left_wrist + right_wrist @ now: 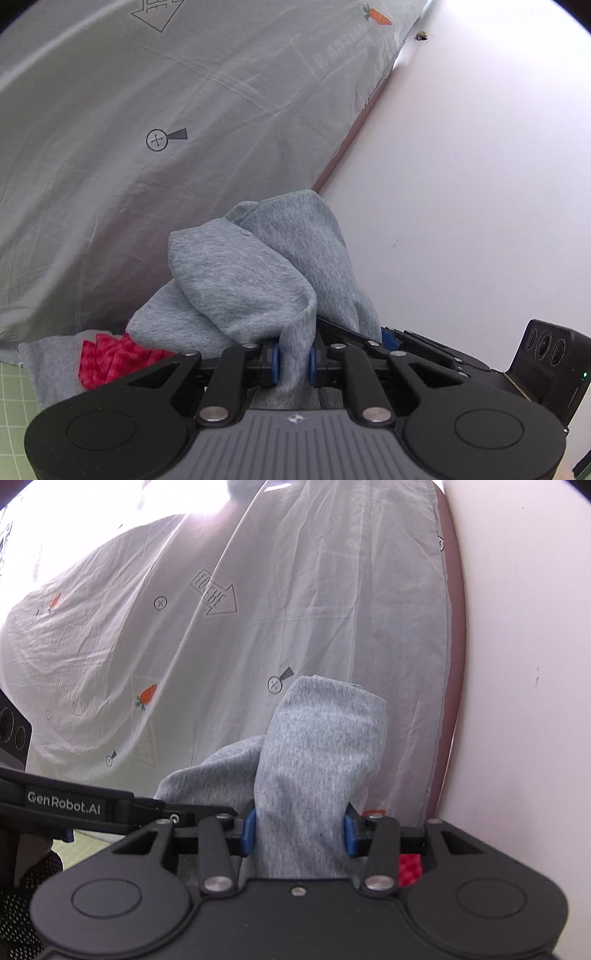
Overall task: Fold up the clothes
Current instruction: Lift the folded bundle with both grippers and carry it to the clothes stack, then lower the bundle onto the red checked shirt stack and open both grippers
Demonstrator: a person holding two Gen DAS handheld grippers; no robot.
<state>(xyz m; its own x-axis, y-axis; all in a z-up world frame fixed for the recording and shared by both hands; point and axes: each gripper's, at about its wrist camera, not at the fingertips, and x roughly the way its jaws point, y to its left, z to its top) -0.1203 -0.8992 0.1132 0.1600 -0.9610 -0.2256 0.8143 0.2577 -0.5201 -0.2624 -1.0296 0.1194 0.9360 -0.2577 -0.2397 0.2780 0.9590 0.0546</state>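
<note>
Printed bedsheet (184,110), white wall (480,184), perhaps green mat (11,398)

My left gripper (293,360) has bunched grey garment (255,277) filling the space between and ahead of its fingers. My right gripper (299,832) is likewise blocked in front by the same cloth (317,760). Beyond both, the printed sheet (166,110) lies open. The white wall (480,184) closes off the right side. The other gripper's body (66,805) sits close on my right gripper's left.

A heather-grey garment (240,273) is showing a red patterned patch (110,360); the pale sheet (295,609) is carrying orange carrots (147,694) and grey arrows; blue pads (250,830) are lining black jaws.
</note>
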